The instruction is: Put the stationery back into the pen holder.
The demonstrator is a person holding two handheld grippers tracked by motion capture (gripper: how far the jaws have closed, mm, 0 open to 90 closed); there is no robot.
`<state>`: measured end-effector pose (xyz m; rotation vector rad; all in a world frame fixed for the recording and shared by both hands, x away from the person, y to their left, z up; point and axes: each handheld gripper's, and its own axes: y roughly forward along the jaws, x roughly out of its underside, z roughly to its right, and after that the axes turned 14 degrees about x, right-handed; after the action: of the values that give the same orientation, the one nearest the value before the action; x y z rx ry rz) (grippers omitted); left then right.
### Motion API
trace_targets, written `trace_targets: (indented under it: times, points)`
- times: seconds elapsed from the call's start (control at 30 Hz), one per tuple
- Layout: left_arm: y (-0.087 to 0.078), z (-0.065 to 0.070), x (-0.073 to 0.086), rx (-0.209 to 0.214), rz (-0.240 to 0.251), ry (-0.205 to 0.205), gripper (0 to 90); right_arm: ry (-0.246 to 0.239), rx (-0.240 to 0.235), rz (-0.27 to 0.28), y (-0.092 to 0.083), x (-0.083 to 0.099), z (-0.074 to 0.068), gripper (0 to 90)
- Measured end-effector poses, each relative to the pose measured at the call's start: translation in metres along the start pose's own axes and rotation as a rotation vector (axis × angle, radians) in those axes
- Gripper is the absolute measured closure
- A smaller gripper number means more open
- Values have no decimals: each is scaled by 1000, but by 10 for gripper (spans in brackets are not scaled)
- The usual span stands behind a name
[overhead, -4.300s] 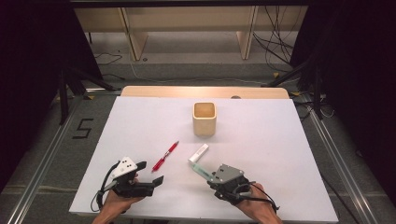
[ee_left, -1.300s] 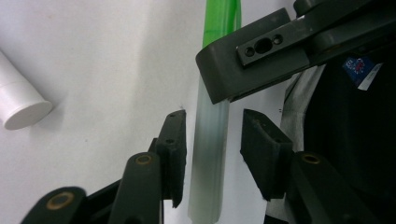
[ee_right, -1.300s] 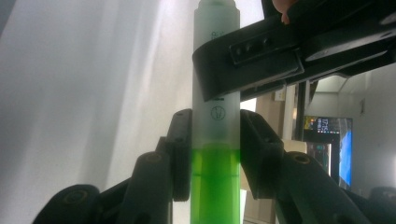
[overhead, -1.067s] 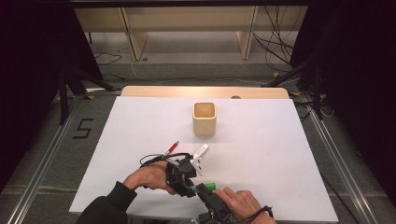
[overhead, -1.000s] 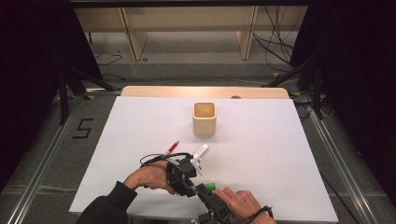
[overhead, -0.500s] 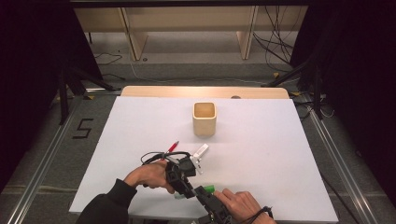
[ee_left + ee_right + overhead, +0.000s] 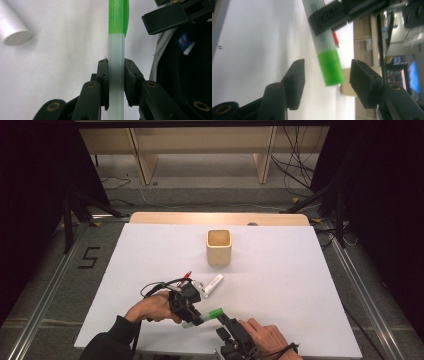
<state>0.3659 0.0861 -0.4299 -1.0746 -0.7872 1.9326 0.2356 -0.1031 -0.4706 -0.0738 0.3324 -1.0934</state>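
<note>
High view: a white table [image 7: 300,285] with two hands at its near edge, each holding a black two-jaw gripper, the two meeting near the middle.
Marker: a translucent white marker pen with a bright green cap [image 7: 202,317] is lifted off the table between the two grippers.
Marker's long axis: it runs from near left to far right, with the green cap [image 7: 215,312] at the right-hand end, pointing toward the right gripper.
Left gripper: the left gripper [image 7: 116,82] is clamped on the pale barrel of the marker, its two pads pressing on either side; in the left gripper view the barrel rises straight up out of the jaws to the cap [image 7: 118,16].
Right gripper: the right gripper [image 7: 327,81] has its jaws standing apart, one on each side of the green cap [image 7: 330,67], with a clear gap to each pad; they have just been opening, and the cap sits between them without being pressed.
Key relation: the cap lies squarely in the right gripper's gap, so a squeeze there would likely catch it while the left gripper steadies the barrel.
Nearer hand: the left hand [image 7: 150,306] carries the marker; the right hand [image 7: 262,337] is at the cap end, just to the right and nearer.
Other things: a square beige wooden cup [image 7: 219,246] stands well apart toward the far middle; a red pen [image 7: 187,275] and a white cylindrical cap [image 7: 213,283] lie on the table just beyond the left gripper.
</note>
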Motion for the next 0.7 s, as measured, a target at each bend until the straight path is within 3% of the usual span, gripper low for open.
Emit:
trace_targets:
  times: [0.13, 0.3, 0.43, 0.53, 0.7]
  points:
    - [-5, -1, 4, -59, 73, -12, 763, 119, -16, -24, -1, 8, 6, 450]
    - [-13, 2, 12, -124, 221, -24, 763, 310, -51, -68, 0, 18, 16, 403]
    - [-17, 0, 17, -189, 323, -54, 762, 530, -103, -119, 3, 26, 25, 367]
    - [-17, -3, 20, -211, 366, -73, 762, 646, -143, -124, 4, 32, 30, 354]
    - [-20, -4, 23, -253, 433, -88, 763, 798, -189, -134, 7, 42, 35, 339]
